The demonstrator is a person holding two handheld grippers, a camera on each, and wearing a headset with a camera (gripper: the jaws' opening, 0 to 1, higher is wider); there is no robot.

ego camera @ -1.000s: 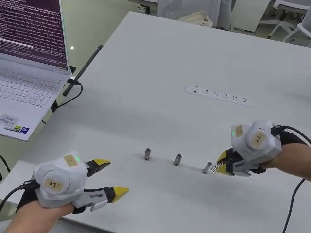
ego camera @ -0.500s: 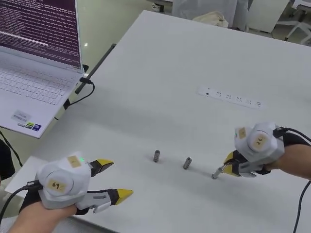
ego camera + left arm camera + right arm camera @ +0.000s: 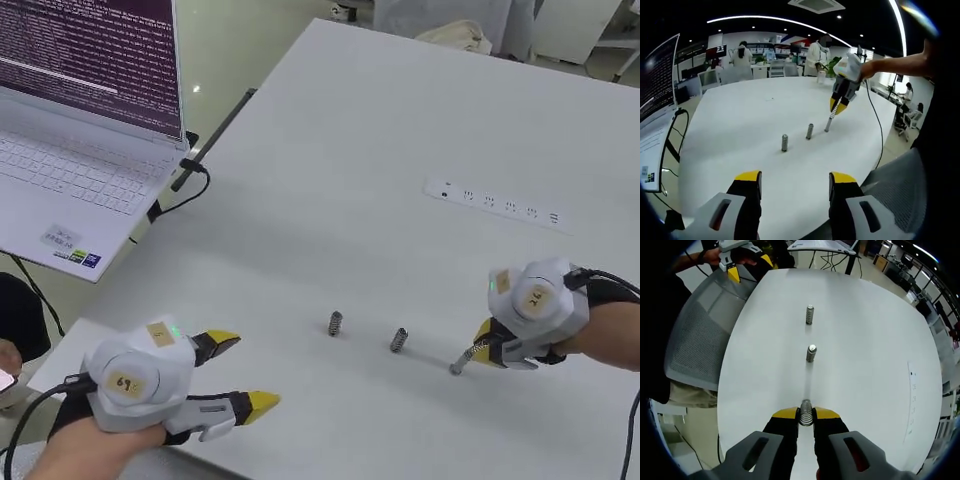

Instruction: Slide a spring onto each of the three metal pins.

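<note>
An open laptop [image 3: 70, 150] sits beside the white worktop's [image 3: 350, 120] left edge, with a black cable [image 3: 178, 192] at its near corner. A white power strip [image 3: 497, 203] lies on the worktop, well apart to the right.

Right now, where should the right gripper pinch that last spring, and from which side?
Probably across the coils at its upper end, coming from the row's outer end, as the right gripper does. The spring leans down to the table, leaving its lower end free.

White table [image 3: 330, 150], three pins [image 3: 399, 340], power strip [image 3: 497, 204]
</note>
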